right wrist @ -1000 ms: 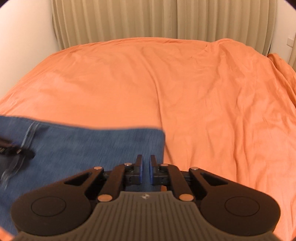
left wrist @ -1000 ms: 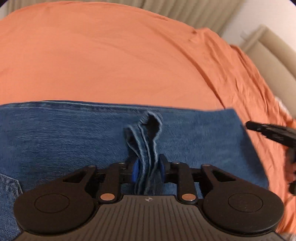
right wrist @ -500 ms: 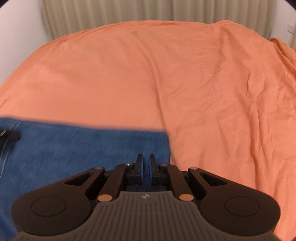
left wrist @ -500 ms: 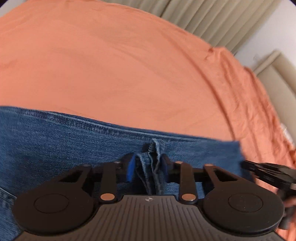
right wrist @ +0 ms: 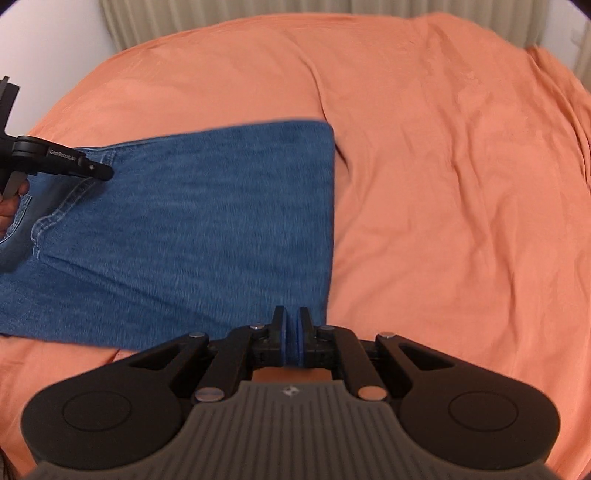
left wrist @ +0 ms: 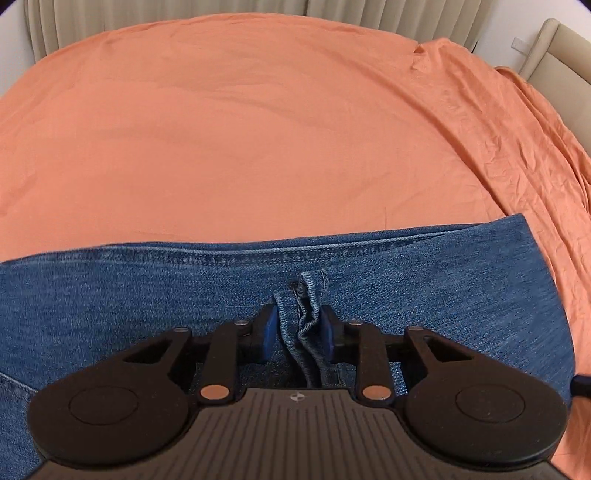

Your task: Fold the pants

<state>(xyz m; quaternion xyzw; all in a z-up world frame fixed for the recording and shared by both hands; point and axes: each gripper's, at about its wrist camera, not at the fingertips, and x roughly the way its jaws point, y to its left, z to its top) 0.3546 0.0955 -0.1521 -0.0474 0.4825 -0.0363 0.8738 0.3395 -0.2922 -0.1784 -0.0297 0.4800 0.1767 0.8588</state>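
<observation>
Two grippers are seen over a bed covered by an orange sheet (right wrist: 443, 166), on which the jeans (right wrist: 203, 221) lie as a flat, folded blue rectangle. The long axis of the jeans is laid across both views, roughly parallel to the near edge of the bed, with a straight folded end toward the middle of the bed and the pocket end toward the bed's left side.

A bunched pleat of denim (left wrist: 306, 317), with stitched hems showing, is pinched between the blue pads of the left gripper (left wrist: 298, 325); the jaws are drawn in on the cloth though not fully together. In the right wrist view the left gripper (right wrist: 88, 168) is seen from the side above the pocket end of the jeans.

The right gripper (right wrist: 293, 338) has its jaws brought nearly together with nothing visible between them; it sits just over the near edge of the jeans, close to the near corner of the folded end. That corner is judged to be the nearer grasp for the right gripper, while the pocket end belongs to the left.

No containers are visible. Curtains (left wrist: 388, 14) hang behind the far edge of the bed, and a padded headboard (left wrist: 554, 51) stands at its right.
</observation>
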